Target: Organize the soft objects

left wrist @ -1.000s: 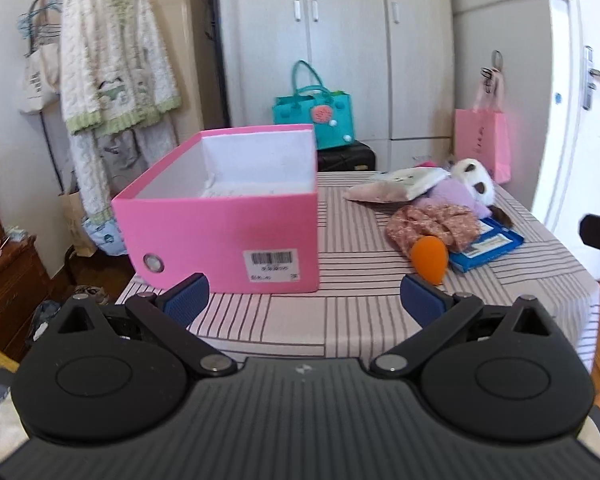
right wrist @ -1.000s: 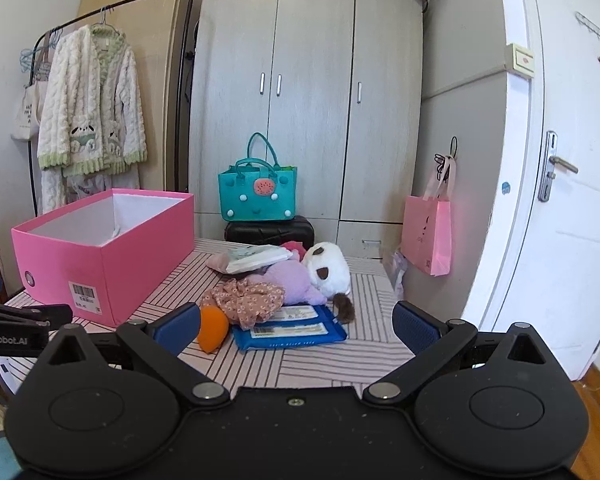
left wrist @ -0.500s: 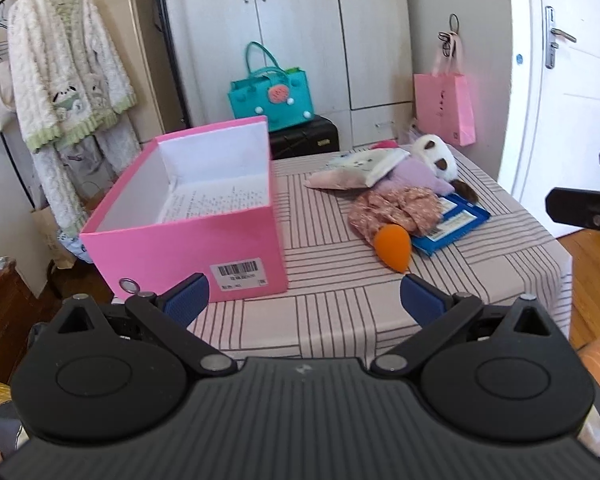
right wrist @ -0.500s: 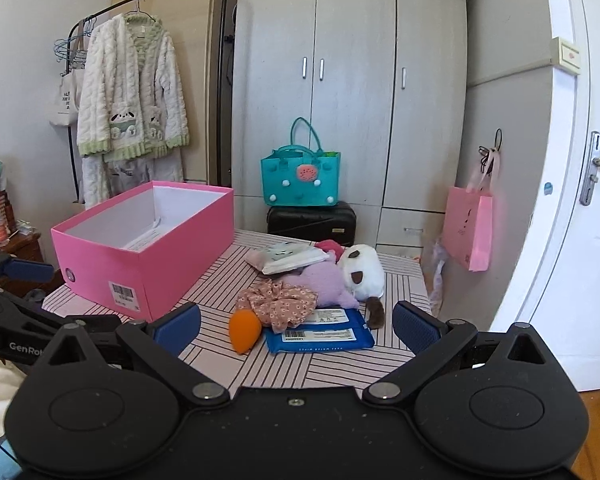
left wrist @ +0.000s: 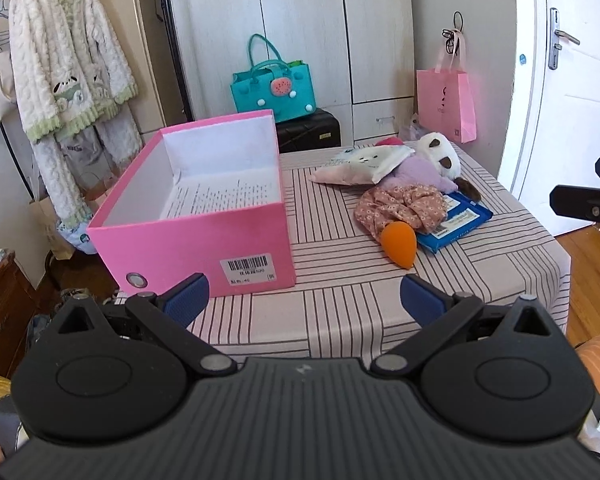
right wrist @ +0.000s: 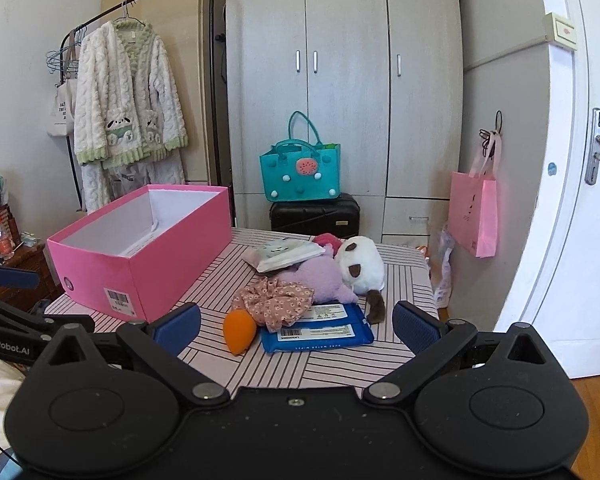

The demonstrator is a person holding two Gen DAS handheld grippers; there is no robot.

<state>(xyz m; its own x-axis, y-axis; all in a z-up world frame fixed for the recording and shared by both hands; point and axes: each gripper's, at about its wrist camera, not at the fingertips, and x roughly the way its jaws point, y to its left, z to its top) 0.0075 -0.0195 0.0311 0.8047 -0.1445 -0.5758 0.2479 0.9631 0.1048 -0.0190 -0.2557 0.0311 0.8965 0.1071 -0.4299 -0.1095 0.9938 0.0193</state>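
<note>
An open pink box (left wrist: pixel 204 216) (right wrist: pixel 148 256) stands on the left of a striped table; only a printed paper sheet lies inside. To its right lies a heap: an orange sponge (left wrist: pixel 399 245) (right wrist: pixel 240 331), a floral scrunchie (left wrist: pixel 400 206) (right wrist: pixel 276 300), a blue wipes pack (left wrist: pixel 454 222) (right wrist: pixel 320 330), a purple-and-white plush (left wrist: pixel 436 160) (right wrist: pixel 358 264) and a white pouch (left wrist: pixel 364 164) (right wrist: pixel 286 254). My left gripper (left wrist: pixel 304 302) hangs open before the table's near edge. My right gripper (right wrist: pixel 296 326) is open too, short of the heap, nothing between its fingers.
The table (left wrist: pixel 340 320) ends close in front of both grippers. Behind it stand a grey wardrobe (right wrist: pixel 340 80), a teal bag (right wrist: pixel 302 174) on a black case, a pink bag (right wrist: pixel 474 216) hanging on the right and a clothes rack (right wrist: pixel 124 96) on the left. A white door (right wrist: pixel 580 160) is at right.
Both grippers have risen and tilted, so I look down more onto the box and the heap. Nothing on the table has moved, and both stay open.
</note>
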